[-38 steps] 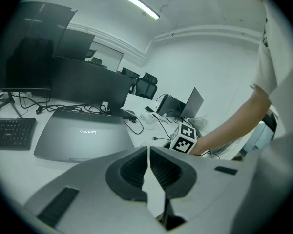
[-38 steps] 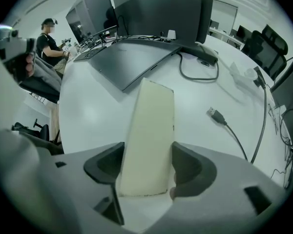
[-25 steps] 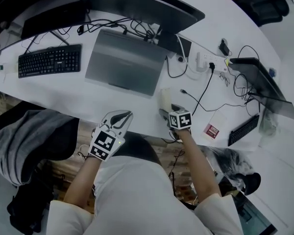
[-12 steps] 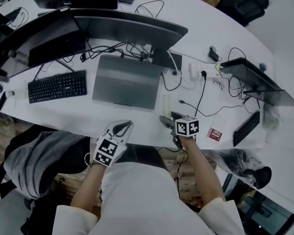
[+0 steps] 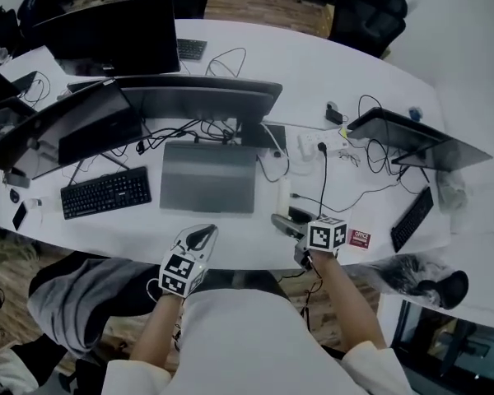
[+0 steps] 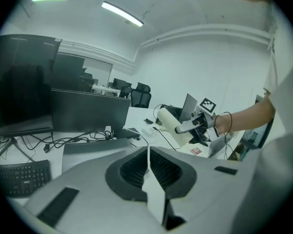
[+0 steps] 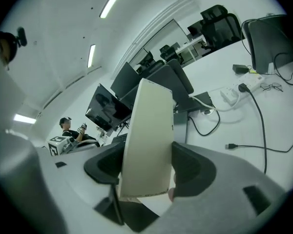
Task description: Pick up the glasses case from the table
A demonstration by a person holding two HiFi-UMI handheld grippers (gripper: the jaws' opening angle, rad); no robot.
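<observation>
The glasses case (image 7: pixel 149 135) is a long cream box, clamped at its near end between the dark pads of my right gripper (image 7: pixel 149 170). It sticks up and away from the jaws. In the head view the glasses case (image 5: pixel 283 197) lies over the table's front edge, just ahead of the right gripper (image 5: pixel 288 223). The left gripper view shows the glasses case (image 6: pixel 170 124) held in the air above the table. My left gripper (image 6: pixel 147 165) is shut with nothing in it, and the left gripper (image 5: pixel 200 239) hangs at the table's near edge.
A closed grey laptop (image 5: pixel 207 176) lies mid-table with a black keyboard (image 5: pixel 105 192) to its left and monitors (image 5: pixel 202 97) behind. A power strip (image 5: pixel 329 145), cables, a red card (image 5: pixel 360 239) and a second keyboard (image 5: pixel 412 218) lie right. A jacket-draped chair (image 5: pixel 74 290) stands at lower left.
The head view has pulled back and now shows more of the table. The right gripper keeps its hold on the case near the front edge. The left gripper stays shut.
</observation>
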